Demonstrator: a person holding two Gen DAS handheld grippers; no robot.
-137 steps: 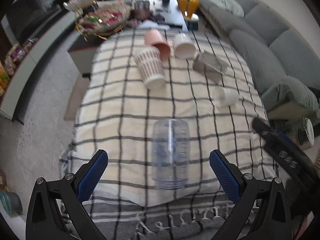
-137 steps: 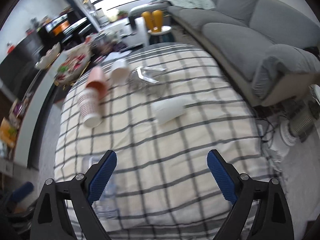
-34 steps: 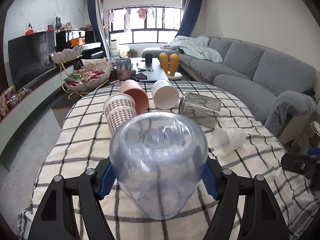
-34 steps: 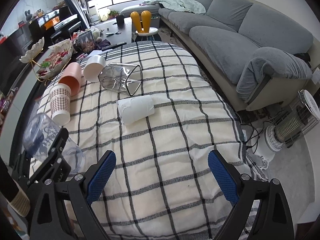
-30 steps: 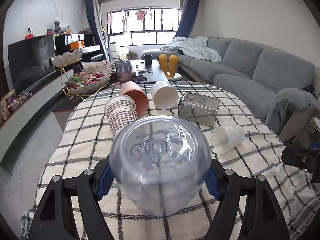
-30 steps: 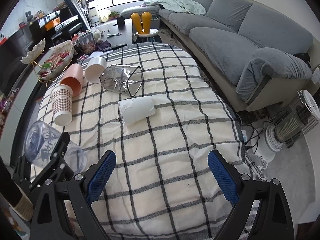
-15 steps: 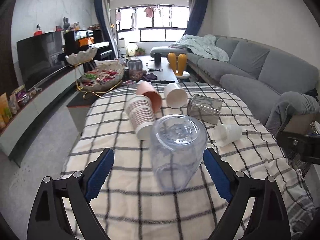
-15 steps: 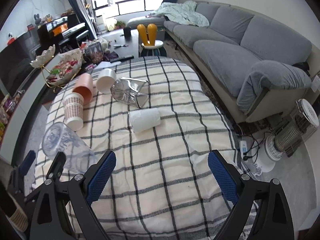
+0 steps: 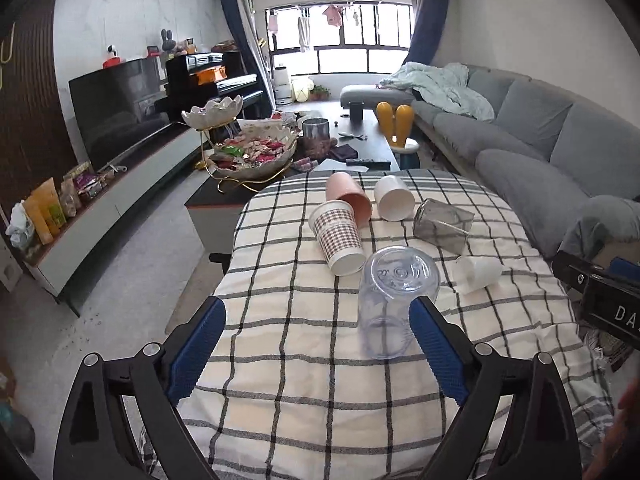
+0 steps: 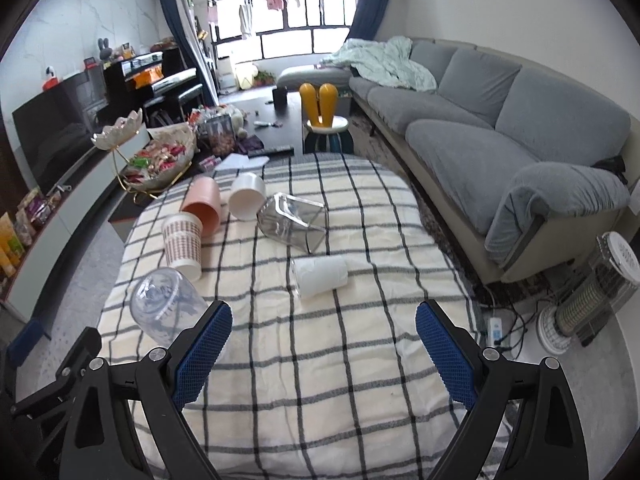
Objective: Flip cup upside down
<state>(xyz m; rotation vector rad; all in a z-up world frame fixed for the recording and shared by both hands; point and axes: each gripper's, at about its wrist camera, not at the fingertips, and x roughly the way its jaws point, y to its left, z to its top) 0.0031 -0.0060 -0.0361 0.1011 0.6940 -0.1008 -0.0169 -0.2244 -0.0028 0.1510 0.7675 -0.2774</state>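
A clear plastic cup [image 9: 390, 304] stands upside down on the checked tablecloth [image 9: 300, 344], base up. It also shows in the right wrist view [image 10: 168, 308] at the left. My left gripper [image 9: 316, 350] is open and empty, drawn back from the cup, which stands apart just beyond its right finger. My right gripper [image 10: 324, 350] is open and empty over the near middle of the table.
Further back lie a patterned paper cup [image 9: 340, 240], a pink cup [image 9: 348, 198], a white cup [image 9: 394, 198], a smoky glass tumbler [image 9: 442, 222] and a small white cup [image 9: 478, 272], all on their sides. A grey sofa [image 10: 500, 132] runs along the right.
My left gripper has let go of the clear cup and pulled back. The cup now stands base up on the cloth. The right gripper has risen slightly.
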